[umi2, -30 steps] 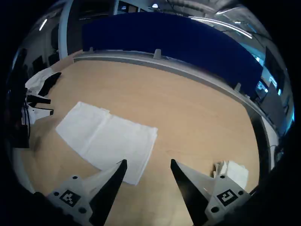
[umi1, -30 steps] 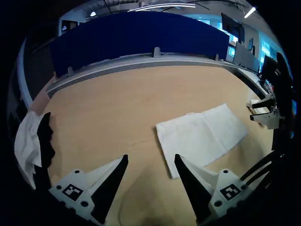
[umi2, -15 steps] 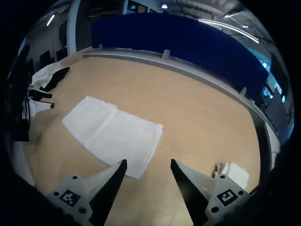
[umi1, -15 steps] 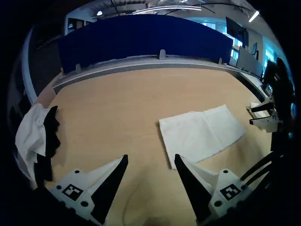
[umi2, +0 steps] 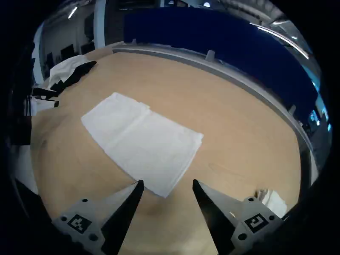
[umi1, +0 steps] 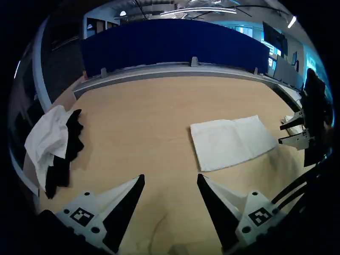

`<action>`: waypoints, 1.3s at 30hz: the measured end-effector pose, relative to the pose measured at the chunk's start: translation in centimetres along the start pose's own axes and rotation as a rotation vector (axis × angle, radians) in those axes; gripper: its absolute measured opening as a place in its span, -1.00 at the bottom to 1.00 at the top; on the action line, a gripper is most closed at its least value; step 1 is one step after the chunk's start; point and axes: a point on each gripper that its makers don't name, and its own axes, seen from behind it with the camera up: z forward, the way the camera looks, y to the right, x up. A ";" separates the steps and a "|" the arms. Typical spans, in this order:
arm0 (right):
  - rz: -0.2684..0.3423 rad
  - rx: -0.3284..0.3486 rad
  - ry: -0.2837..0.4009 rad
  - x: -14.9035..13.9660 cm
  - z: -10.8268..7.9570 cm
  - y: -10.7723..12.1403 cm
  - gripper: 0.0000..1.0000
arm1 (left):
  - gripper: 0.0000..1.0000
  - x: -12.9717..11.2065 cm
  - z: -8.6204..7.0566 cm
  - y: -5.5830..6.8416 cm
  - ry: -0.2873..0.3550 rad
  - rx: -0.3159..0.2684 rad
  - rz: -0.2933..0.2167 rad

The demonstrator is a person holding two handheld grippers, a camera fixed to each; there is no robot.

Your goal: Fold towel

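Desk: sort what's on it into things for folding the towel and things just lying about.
For the job: white towel, left gripper, right gripper, both open.
Lying about: white and black cloth pile, small crumpled white cloth.

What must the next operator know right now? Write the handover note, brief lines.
Left gripper: open, empty, above the table.
Right gripper: open, empty, tips just short of the towel.
Towel: flat on the table, a crease across it, untouched.
Done: towel laid out; number of folds cannot be told.
To do: grasp an edge, fold it over.
White and black cloths heaped at the table's edge.
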 end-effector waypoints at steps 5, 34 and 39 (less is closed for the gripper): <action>-0.030 0.030 -0.025 -0.6 0.6 -0.3 0.65 | 0.83 -0.4 -1.1 -0.6 0.001 0.019 -0.016; -0.071 0.094 -0.130 -3.1 2.8 -0.8 -0.78 | 0.83 -1.0 -3.2 -2.4 0.004 0.041 -0.062; -0.072 0.086 -0.128 -2.9 2.8 -0.8 -0.88 | 0.83 -0.8 -3.3 -2.5 0.007 0.039 -0.062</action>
